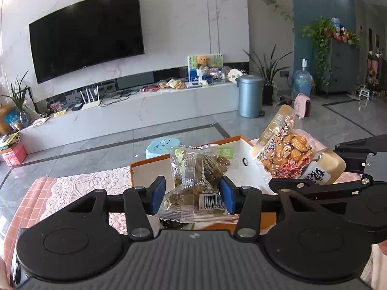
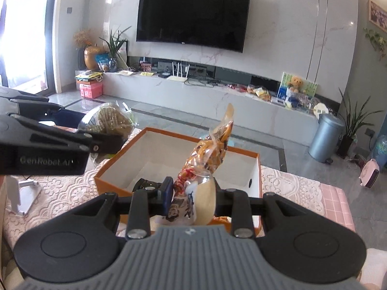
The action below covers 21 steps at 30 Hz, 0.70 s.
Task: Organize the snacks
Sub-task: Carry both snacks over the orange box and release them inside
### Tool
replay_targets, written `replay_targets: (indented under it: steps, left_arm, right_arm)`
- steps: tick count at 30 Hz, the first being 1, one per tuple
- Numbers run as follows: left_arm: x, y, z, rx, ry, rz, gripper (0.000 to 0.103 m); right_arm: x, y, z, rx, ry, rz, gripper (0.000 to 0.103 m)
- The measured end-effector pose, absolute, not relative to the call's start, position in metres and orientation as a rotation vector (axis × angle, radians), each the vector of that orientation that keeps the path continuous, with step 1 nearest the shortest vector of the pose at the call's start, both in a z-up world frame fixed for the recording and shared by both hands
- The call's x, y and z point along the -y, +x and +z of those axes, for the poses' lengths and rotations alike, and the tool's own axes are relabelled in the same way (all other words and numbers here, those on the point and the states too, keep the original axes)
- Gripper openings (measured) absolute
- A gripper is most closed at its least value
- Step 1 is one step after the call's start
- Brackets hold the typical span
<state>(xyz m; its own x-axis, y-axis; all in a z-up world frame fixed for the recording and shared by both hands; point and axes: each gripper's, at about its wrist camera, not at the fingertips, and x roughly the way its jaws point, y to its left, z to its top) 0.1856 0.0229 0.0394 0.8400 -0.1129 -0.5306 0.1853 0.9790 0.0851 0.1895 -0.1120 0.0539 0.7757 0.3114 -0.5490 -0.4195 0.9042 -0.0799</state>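
Observation:
My left gripper (image 1: pixel 192 196) is shut on a clear packet of dark green snacks (image 1: pixel 197 176) and holds it over the near rim of an orange box with a white inside (image 1: pixel 150 163). My right gripper (image 2: pixel 191 199) is shut on a gold and clear packet of orange snacks (image 2: pixel 208 154), which stands upright above the same box (image 2: pixel 169 155). In the left wrist view that packet (image 1: pixel 287 154) hangs at the right over the box. In the right wrist view the left gripper's green packet (image 2: pixel 108 120) shows at the left.
The box rests on a table with a white lace cloth (image 1: pixel 84 183) over pink check fabric. A white metal stand (image 2: pixel 21 193) lies on the cloth at left. A small black object (image 2: pixel 146 184) lies inside the box. Beyond are a blue stool (image 1: pixel 162 146), grey floor and TV bench.

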Motion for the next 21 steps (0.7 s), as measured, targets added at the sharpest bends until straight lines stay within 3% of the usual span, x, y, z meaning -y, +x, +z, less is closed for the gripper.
replay_targets:
  steps: [21]
  left_arm:
    - [-0.022,0.282,-0.038,-0.796,0.233,-0.145,0.055]
  right_arm:
    - [0.081,0.348,-0.028,-0.903,-0.224,0.384,0.022]
